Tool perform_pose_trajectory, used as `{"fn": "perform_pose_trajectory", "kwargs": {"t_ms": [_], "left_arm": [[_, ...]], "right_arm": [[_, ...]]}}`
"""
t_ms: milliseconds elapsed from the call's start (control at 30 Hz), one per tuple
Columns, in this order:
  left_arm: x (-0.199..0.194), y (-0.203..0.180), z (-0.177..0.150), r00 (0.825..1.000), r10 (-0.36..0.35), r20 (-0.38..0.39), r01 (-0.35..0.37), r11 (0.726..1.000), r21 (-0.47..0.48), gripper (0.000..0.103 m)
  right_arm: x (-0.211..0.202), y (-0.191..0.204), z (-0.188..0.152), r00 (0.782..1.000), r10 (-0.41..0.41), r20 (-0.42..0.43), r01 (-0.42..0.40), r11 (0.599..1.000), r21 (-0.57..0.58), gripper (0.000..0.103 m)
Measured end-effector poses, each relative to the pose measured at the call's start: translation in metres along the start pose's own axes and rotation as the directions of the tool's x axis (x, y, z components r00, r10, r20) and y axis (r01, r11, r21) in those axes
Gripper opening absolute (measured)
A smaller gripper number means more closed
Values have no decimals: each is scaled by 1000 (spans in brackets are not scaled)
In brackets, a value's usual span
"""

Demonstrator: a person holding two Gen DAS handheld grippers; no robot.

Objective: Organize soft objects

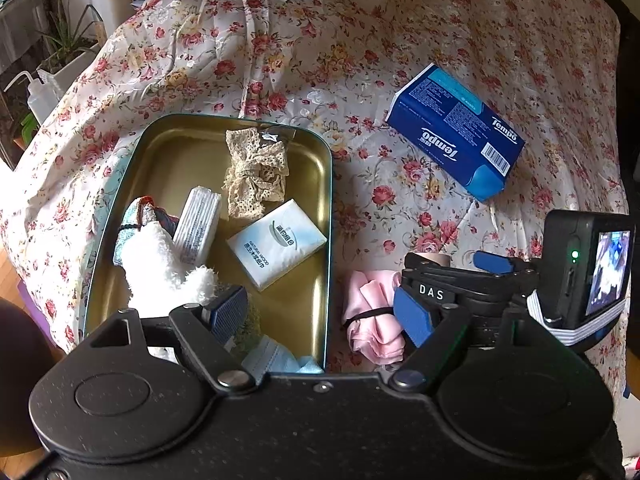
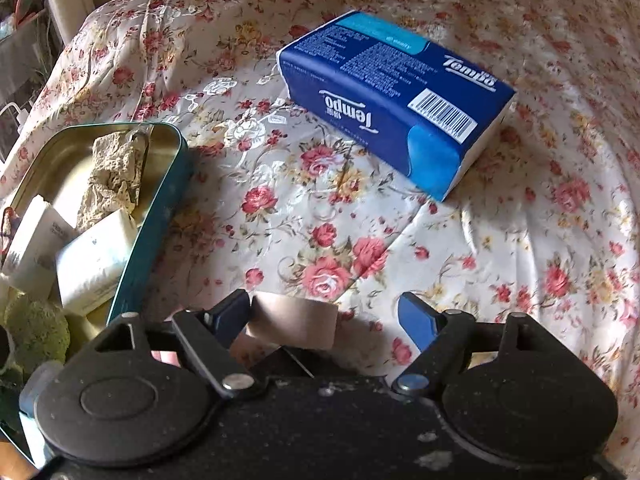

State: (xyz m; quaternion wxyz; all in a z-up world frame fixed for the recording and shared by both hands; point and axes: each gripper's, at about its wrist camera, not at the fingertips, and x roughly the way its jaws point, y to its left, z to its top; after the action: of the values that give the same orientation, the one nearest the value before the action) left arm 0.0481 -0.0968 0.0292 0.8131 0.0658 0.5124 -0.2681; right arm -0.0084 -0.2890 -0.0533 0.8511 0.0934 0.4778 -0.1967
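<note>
In the left wrist view, the left claw (image 1: 320,316) hangs over the near end of a metal tin (image 1: 330,208) that sits on a flowered cloth (image 1: 320,40) spread over what looks like a bed. Its blue pads (image 1: 228,308) stand wide apart with nothing pressed between them. Inside the tin lie a lace piece (image 1: 256,172) near the far end, two white tissue packs (image 1: 278,240) in the middle, a white plush toy (image 1: 160,264) along the left wall, and a pale blue item (image 1: 276,360) at the near edge, partly hidden by the claw body. Just outside the tin's right wall a pink cloth (image 1: 372,312) with a black band lies bunched on the cover. The right claw (image 1: 452,292) sits just right of the pink cloth, with a brown roll (image 1: 432,258) showing beyond it. A blue Tempo pack (image 1: 456,132) lies farther out on the cover, well apart from the tin. Plants and a squeeze bottle stand at the far left. In the right wrist view, the right claw (image 2: 332,320) is low over the cover, its pads apart. The brown roll (image 2: 296,320) sits between them, up against the left pad, while the right pad stands clear of it, so the roll is not clamped. The Tempo pack (image 2: 396,100) lies ahead, tilted across the cover. The tin (image 2: 160,216) is to the left, with the lace piece (image 2: 116,172) and the tissue packs (image 2: 96,260) visible inside.
</note>
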Motion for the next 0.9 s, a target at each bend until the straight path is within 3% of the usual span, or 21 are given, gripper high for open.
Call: {"fn": "perform_pose_trajectory", "kwargs": {"t_ms": [33, 100, 133, 200, 433, 533, 733, 900], "left_arm": [[0, 0, 0, 1000, 1, 0, -1, 1000, 1, 76], [2, -1, -1, 1000, 5, -4, -5, 1000, 5, 76], [2, -1, -1, 1000, 6, -7, -6, 1000, 6, 76], [4, -2, -1, 1000, 5, -14, -5, 1000, 7, 76], [9, -8, -1, 1000, 1, -31, -1, 1000, 8, 76], [12, -12, -3, 999, 5, -37, -4, 1000, 20, 76], [17, -20, -5, 998, 0, -57, 3, 999, 37, 76], [20, -26, -8, 997, -5, -74, 8, 999, 41, 76]], "right_arm": [[-1, -1, 1, 1000, 12, -4, -12, 1000, 6, 68], [2, -5, 3, 998, 56, -14, -55, 998, 30, 46], [0, -8, 3, 995, 93, -22, -92, 994, 52, 44], [-2, -13, 4, 994, 108, -27, -105, 990, 91, 45], [-2, -37, 5, 999, -32, -21, 35, 979, 201, 45], [-5, -47, 6, 992, -126, 6, 121, 969, 214, 47], [5, -73, 9, 977, -212, 8, 202, 941, 270, 52], [9, -93, 5, 983, -180, -25, 177, 917, 358, 55]]}}
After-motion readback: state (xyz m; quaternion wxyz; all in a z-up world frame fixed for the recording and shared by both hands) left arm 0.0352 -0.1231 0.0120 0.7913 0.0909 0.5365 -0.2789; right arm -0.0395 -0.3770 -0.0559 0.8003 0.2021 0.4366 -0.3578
